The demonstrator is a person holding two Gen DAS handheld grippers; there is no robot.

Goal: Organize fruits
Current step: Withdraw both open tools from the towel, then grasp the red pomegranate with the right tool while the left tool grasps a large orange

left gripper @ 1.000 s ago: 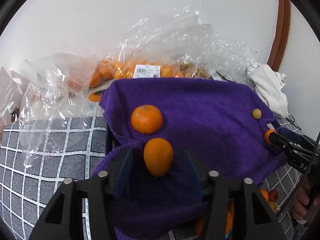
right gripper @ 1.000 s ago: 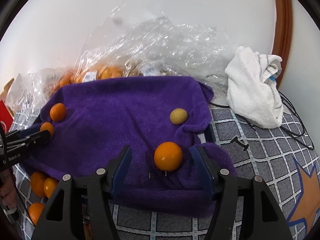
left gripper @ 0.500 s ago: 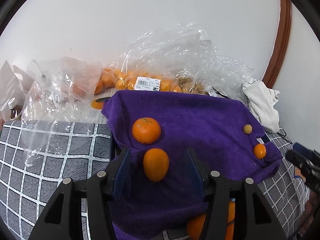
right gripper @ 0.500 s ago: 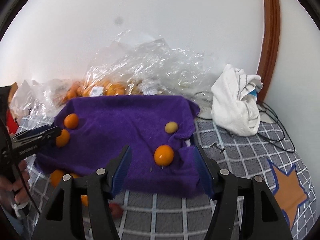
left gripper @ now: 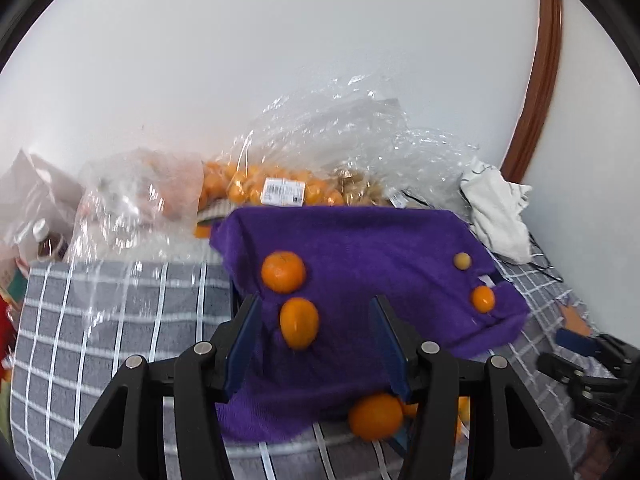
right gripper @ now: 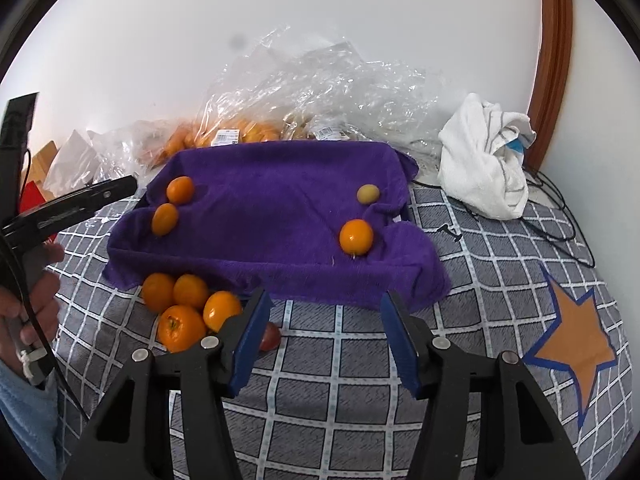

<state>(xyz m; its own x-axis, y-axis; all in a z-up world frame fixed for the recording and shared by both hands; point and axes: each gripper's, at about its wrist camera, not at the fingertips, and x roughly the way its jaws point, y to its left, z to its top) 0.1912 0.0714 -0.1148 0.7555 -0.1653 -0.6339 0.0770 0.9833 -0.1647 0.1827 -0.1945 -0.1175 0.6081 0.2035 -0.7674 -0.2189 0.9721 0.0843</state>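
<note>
- The fruit are small citrus: round, firm but easily bruised, light, smooth-skinned and likely to roll on the soft purple towel [right gripper: 280,208]. Best taken across the widest part, pads on opposite sides, with a gentle squeeze.
- The oval orange [left gripper: 299,322] lies on the towel's near-left part, just ahead of the left gripper [left gripper: 316,340]. Its jaws stand wide apart with nothing between them. The fruit sits nearer the left pad than the right, and whether it lies within the pads' reach cannot be told.
- The round tangerine [left gripper: 283,272] sits just behind the oval orange, nearly touching it; a closing pad could nudge it.
- On the towel's right side lie a small orange [right gripper: 356,237] and, just behind it, a pale yellow-green fruit [right gripper: 368,194].
- The right gripper [right gripper: 324,336] is also spread open and empty, hanging over the checked blanket [right gripper: 480,320] in front of the towel's near edge, well short of the small orange.
- A cluster of oranges [right gripper: 184,304] lies on the blanket against the towel's near-left edge, beside the right gripper's left pad. A reddish fruit [right gripper: 270,338] is partly hidden behind that pad.
</note>
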